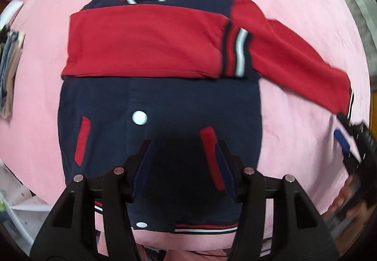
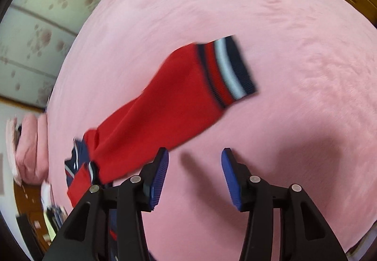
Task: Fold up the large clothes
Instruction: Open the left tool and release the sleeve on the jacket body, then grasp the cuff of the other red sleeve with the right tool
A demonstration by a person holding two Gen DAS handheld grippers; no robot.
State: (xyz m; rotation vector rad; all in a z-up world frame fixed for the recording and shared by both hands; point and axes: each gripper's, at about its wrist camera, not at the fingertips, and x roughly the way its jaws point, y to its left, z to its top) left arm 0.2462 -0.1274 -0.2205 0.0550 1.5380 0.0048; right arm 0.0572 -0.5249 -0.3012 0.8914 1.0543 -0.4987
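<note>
The jacket (image 1: 160, 100) lies flat on the pink bedspread (image 1: 294, 2), collar far, hem near. One red sleeve (image 1: 146, 42) is folded crosswise over the chest; the other sleeve (image 2: 169, 100) stretches out to the right. The left gripper (image 1: 185, 164) and right gripper (image 2: 194, 176) both hang released, nothing between their jaws.

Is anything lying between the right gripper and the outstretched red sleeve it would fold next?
Nothing visible does. The right gripper has its jaws open and empty over bare pink bedding, and the outstretched sleeve lies flat just ahead of it, with only bedding in between. The other sleeve is already folded across the jacket.
</note>
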